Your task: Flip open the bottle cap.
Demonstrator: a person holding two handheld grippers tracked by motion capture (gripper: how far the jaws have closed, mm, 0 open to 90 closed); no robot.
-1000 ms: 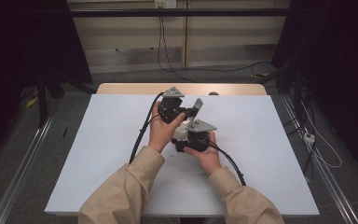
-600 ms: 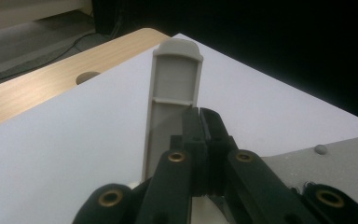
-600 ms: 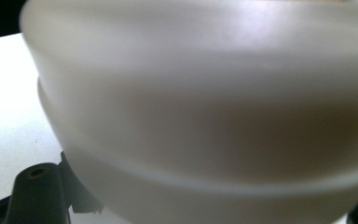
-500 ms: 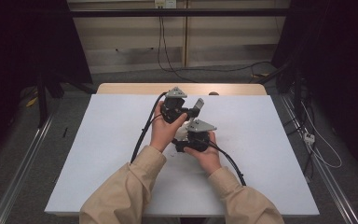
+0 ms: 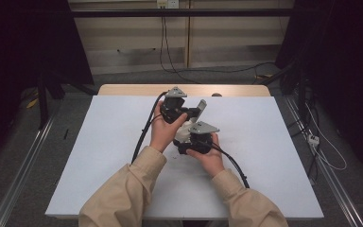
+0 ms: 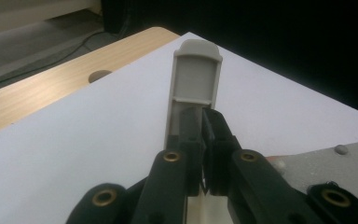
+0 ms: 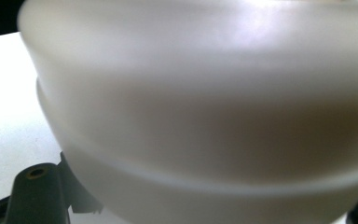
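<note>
Honestly, mid-frame over the white counter (image 5: 99,156), left hand-held gripper (image 6: 204,140) pinches a grey flat piece (image 6: 195,79), right hand-held gripper's (image 5: 189,142) grip I can't tell, pale tub (image 7: 205,107) right up against it; goal unclear, seems midway.

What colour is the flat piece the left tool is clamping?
Plain grey flat piece, pinched by the left tool. Clearest in the left gripper view.

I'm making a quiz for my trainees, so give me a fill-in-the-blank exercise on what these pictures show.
1. The left tongs are shut on a flat ____ plastic paddle-shaped piece.
2. The large rounded translucent white plastic container sits right in front of the ____ tongs' camera.
3. The flat sheet covering the table is ____ in colour.

Missing words: grey; right; white
</note>
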